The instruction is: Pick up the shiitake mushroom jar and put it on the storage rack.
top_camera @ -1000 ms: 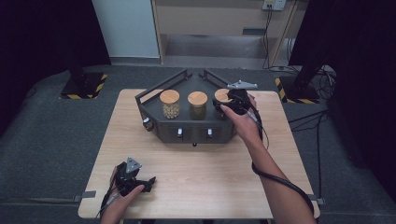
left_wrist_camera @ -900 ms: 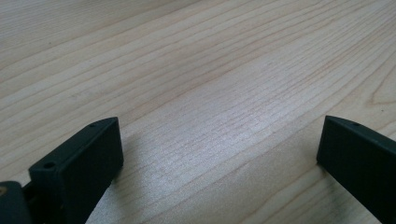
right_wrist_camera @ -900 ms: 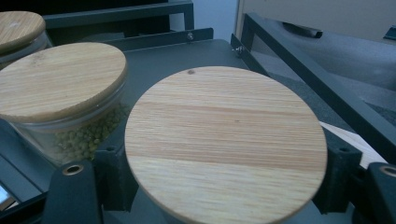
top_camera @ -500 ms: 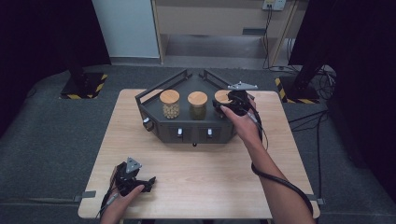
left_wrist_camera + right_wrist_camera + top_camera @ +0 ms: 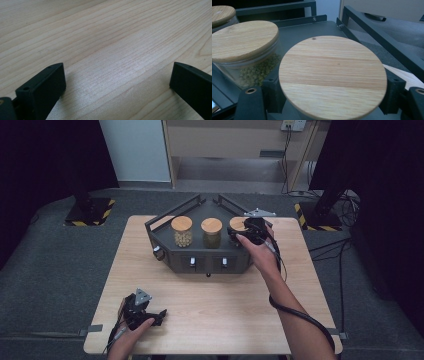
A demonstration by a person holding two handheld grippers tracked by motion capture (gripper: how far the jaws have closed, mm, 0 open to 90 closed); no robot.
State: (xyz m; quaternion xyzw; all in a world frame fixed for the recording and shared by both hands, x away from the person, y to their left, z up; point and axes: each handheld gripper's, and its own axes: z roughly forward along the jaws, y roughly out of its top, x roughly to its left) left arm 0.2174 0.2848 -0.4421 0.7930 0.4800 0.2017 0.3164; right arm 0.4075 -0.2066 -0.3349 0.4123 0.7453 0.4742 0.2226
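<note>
Three lidded jars on one dark tray (image 5: 165, 227).
My right gripper (image 5: 248, 231) clamps the rightmost jar (image 5: 332, 75); my left gripper (image 5: 141, 312) rests wide open, empty, on the table (image 5: 225, 315).

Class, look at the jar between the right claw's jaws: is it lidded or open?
Lidded. A round wooden lid covers the jar's top, with the right claw straddling it, one jaw each side.

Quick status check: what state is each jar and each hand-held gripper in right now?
Left jar: lidded, upright in the tray.
Middle jar: lidded, upright, green contents.
Right jar: lidded, between the jaws.
Right hand-held gripper: around right jar.
Left hand-held gripper: open, on the table.
</note>
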